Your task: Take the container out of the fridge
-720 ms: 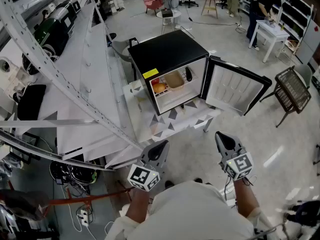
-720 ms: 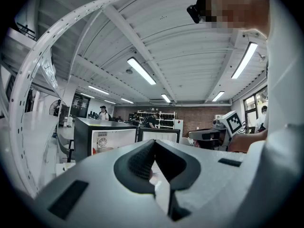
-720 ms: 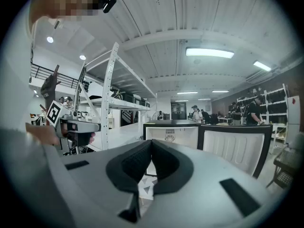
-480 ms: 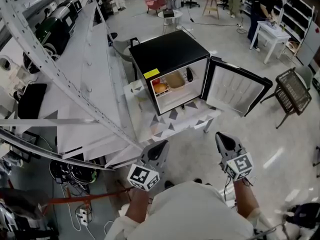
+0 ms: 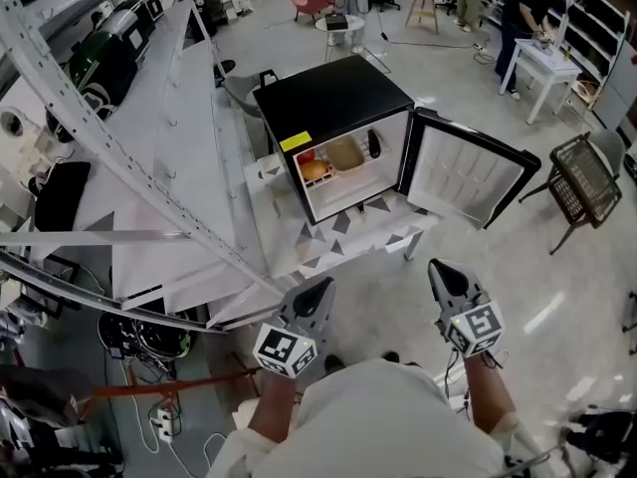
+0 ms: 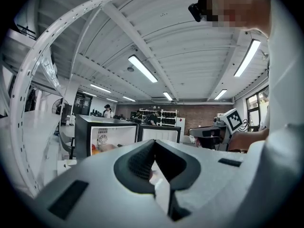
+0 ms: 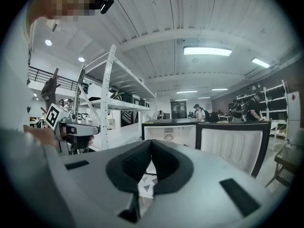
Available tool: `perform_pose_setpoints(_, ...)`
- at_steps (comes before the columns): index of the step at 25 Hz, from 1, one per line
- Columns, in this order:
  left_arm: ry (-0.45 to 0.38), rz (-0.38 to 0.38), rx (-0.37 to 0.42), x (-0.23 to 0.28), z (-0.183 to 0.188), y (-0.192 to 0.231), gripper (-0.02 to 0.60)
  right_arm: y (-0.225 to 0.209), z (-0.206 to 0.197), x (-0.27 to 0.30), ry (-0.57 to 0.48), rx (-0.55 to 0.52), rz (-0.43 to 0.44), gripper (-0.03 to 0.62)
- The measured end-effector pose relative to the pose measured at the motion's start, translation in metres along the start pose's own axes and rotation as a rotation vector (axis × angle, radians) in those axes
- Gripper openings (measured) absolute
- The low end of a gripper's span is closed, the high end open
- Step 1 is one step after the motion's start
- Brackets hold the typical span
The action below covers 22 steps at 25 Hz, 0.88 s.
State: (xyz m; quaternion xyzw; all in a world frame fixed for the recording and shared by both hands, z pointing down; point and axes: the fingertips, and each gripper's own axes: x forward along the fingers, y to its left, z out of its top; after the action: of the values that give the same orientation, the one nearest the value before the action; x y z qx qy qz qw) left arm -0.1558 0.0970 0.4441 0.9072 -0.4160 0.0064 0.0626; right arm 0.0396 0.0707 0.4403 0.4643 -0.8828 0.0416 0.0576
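A small black fridge [image 5: 333, 103] stands on a low white table [image 5: 343, 239] with its door [image 5: 466, 179] swung open to the right. On its upper shelf sits a tan container [image 5: 345, 154], with orange items [image 5: 316, 171] to its left and a dark bottle [image 5: 373, 144] to its right. My left gripper [image 5: 319, 291] and right gripper [image 5: 444, 273] hang side by side well short of the fridge, both shut and empty. The fridge [image 6: 105, 139] shows past the left gripper [image 6: 154, 145]. The right gripper [image 7: 151, 144] points at the fridge [image 7: 168, 133] and door [image 7: 232, 144].
A white metal shelving rack [image 5: 149, 167] runs along the left, close to the left gripper. Cables and a power strip [image 5: 159, 421] lie on the floor at lower left. A wire chair [image 5: 582, 175] stands right of the door. Tables, chairs and people fill the far room.
The fridge has slid slightly up and left in the head view as the camera shifted. Both grippers stay in the same place, still shut.
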Motion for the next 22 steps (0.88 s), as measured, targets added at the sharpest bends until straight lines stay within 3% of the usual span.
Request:
perform_pose_setpoints(14, -0.031, 0.063, -0.049, 0.024, -0.007, -0.044, 0.002, -0.04, -0.016, -0.039, 0.026, -0.023, 0.038, 0.006)
perform_pose_setpoints(18, -0.007, 0.086, -0.048, 0.032, -0.014, -0.058, 0.002, -0.048, -0.017, -0.047, 0.024, -0.079, 0.051, 0.006)
perform_pose_setpoints(22, 0.021, 0.111, -0.048, 0.038, -0.022, -0.071, 0.002, -0.055, -0.023, -0.05, 0.025, -0.058, 0.075, 0.006)
